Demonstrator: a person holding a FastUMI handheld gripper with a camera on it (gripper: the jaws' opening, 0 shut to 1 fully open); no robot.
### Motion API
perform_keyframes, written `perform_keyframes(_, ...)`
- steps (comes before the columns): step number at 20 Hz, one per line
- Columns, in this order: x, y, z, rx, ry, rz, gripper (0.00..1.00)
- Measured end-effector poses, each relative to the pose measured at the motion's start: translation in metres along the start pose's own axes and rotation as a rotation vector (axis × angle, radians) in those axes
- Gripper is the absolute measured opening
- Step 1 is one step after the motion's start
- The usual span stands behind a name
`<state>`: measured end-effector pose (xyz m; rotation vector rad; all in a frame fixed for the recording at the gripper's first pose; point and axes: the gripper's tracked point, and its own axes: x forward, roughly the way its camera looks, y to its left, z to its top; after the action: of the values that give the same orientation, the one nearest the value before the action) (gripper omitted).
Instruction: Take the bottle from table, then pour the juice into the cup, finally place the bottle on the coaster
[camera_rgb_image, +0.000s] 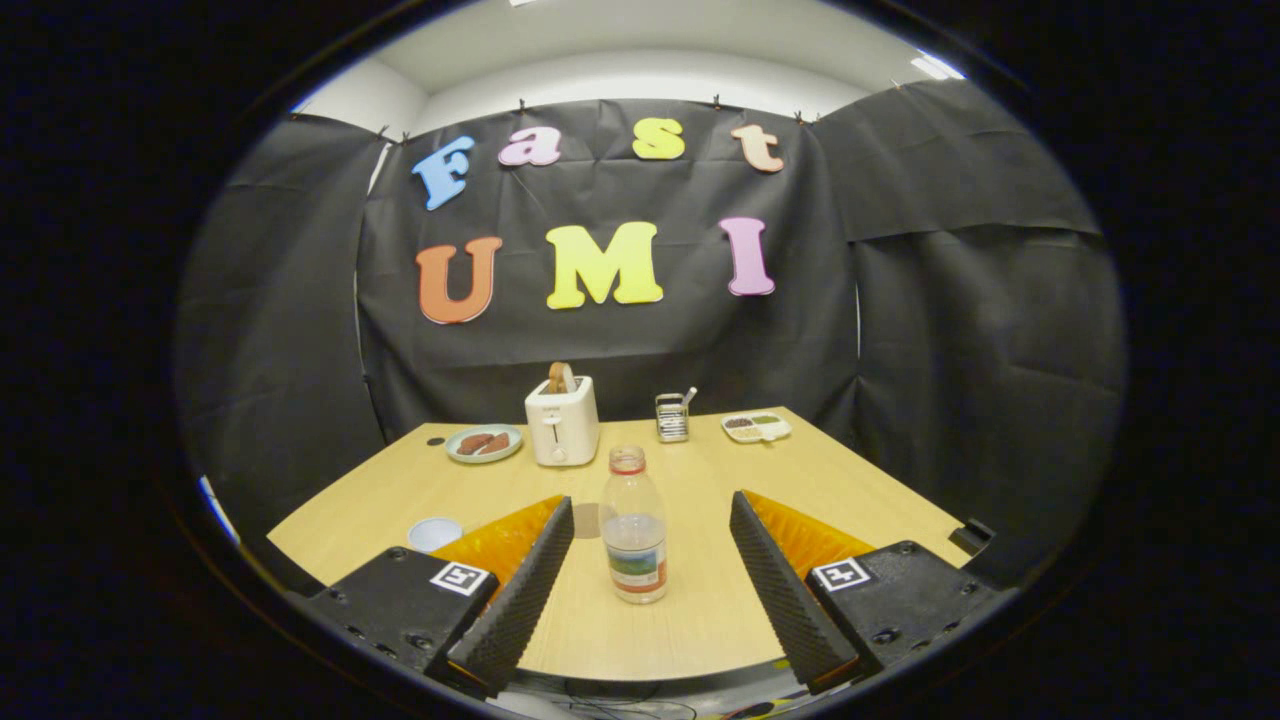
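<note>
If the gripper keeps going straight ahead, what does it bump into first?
Most likely the clear plastic bottle with the red neck ring, upright between the open gripper fingers, untouched. The white toaster stands farther behind.

The left finger (520, 580) hides most of the cup (434, 533) and coaster (586, 520). On the far tray (757, 427), the contents are too small to tell, perhaps food.

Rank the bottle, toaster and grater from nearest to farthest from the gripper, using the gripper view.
Gripper is open.
1. Bottle: upright between the fingers, touched by neither.
2. Toaster: beyond the bottle, slightly left.
3. Grater: by the back wall, slightly right; only a little farther than the toaster.
</note>
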<state>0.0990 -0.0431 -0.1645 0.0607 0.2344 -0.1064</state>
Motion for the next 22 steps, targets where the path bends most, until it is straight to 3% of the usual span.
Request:
perform_keyframes(11, 0.046, 0.005, -0.051, -0.014, 0.042, -0.005, 1.0)
perform_keyframes(14, 0.055, 0.016, -0.061, 0.005, 0.043, 0.04, 1.0)
perform_keyframes(22, 0.077, 0.011, -0.085, -0.057, 0.058, -0.018, 1.0)
